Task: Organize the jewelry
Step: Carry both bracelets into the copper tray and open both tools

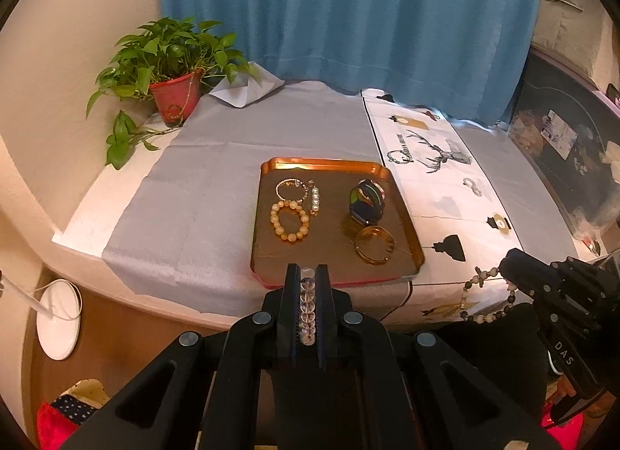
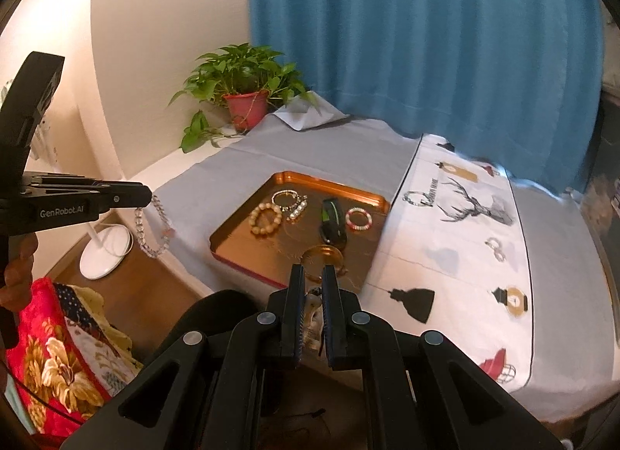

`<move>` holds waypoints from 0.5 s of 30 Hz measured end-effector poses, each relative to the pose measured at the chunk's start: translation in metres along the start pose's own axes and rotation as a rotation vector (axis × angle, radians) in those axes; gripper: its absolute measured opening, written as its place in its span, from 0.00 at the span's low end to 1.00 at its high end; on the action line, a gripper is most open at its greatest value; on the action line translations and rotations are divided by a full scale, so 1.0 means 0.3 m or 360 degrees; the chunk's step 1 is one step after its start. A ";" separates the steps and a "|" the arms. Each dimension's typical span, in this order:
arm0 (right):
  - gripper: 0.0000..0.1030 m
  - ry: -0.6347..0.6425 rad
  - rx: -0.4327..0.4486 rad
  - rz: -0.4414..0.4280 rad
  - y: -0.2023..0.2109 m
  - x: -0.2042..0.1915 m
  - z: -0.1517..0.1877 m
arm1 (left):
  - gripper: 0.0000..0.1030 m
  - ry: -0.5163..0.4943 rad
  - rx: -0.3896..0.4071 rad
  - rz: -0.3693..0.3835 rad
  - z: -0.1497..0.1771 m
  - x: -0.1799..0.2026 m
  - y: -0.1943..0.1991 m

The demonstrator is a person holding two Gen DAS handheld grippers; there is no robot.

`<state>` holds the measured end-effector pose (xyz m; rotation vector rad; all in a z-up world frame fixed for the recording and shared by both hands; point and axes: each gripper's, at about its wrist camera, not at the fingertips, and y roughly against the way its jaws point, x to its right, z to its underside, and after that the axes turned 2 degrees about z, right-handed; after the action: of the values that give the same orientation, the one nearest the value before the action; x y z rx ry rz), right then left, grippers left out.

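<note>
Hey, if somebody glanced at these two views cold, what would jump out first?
Probably the copper tray at the middle of the grey-clothed table, holding several bracelets, including a chunky amber bead bracelet at its left. Next, each gripper carries jewelry: the left gripper clamps a clear crystal bead bracelet, and the right gripper pinches a dark-and-cream bead strand. The blue curtain fills the background.

both are matte black: the left gripper (image 1: 307,275) has grey round screw heads and blue-edged pads; the right gripper (image 2: 312,275) matches; white "genrobot.ai" lettering marks the left one's side.
</note>
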<state>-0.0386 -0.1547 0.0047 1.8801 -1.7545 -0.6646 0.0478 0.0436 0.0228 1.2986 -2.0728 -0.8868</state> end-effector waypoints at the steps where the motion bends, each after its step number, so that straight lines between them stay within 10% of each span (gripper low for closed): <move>1: 0.09 0.0002 -0.0002 -0.0002 -0.006 -0.001 -0.005 | 0.05 -0.0003 0.0001 -0.0001 -0.007 -0.003 -0.009; 15: 0.09 0.0044 0.0045 -0.0086 -0.220 -0.039 -0.129 | 0.05 -0.0005 -0.0013 0.0040 -0.177 -0.052 -0.185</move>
<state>0.0360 -0.1381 -0.0075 1.9526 -1.7098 -0.6337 0.1238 0.0269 0.0130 1.2650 -2.0816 -0.8860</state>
